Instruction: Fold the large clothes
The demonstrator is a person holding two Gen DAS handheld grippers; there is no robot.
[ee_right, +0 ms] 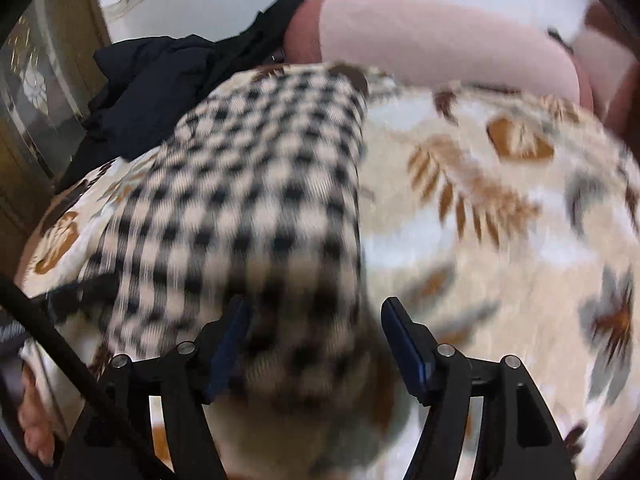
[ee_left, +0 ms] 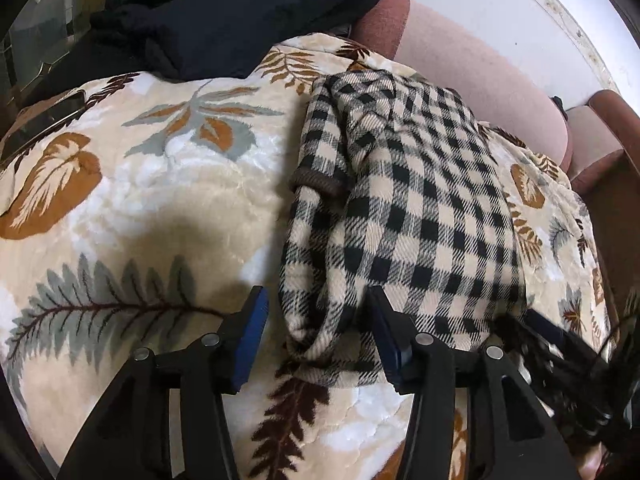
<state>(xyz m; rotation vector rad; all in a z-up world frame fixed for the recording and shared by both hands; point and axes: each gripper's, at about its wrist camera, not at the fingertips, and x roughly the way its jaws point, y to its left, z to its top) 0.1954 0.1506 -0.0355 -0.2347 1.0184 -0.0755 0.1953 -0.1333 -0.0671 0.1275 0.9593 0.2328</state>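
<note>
Spread across a sofa, a plush cream blanket [ee_left: 168, 200] printed with brown, orange and grey leaves forms the working surface. On it lies a folded black-and-cream checked garment [ee_left: 400, 216], long and narrow, stretching away from both cameras. A brown ribbed cuff [ee_left: 316, 180] shows on the sleeve folded along its edge.

From the left wrist view, the left hand-held gripper [ee_left: 318, 332] sits at the near end of the garment with its jaws wide apart. The near left corner of the fabric, bunched into a soft roll, lies between the blue-padded fingers [ee_left: 250, 340]. The right-side finger rests against or just on the cloth; whether it presses down is hard to tell. Nothing is clamped.

The right wrist view is blurred. The right hand-held gripper [ee_right: 316, 340] is also spread wide, with the garment's near right edge [ee_right: 280, 220] lying between its fingers and not pinched. In the left view, part of this gripper [ee_left: 560, 344] appears as a dark smear just beyond the garment's right corner.

Ahead of both grippers, past the far end of the garment, a heap of dark navy or black clothing [ee_left: 224, 20] is piled on the blanket. Behind it rises the pink sofa backrest [ee_left: 472, 80] with darker reddish-brown trim, set against a white wall [ee_left: 500, 8]. To the far left stands a wooden door [ee_right: 36, 100] with patterned glass.
</note>
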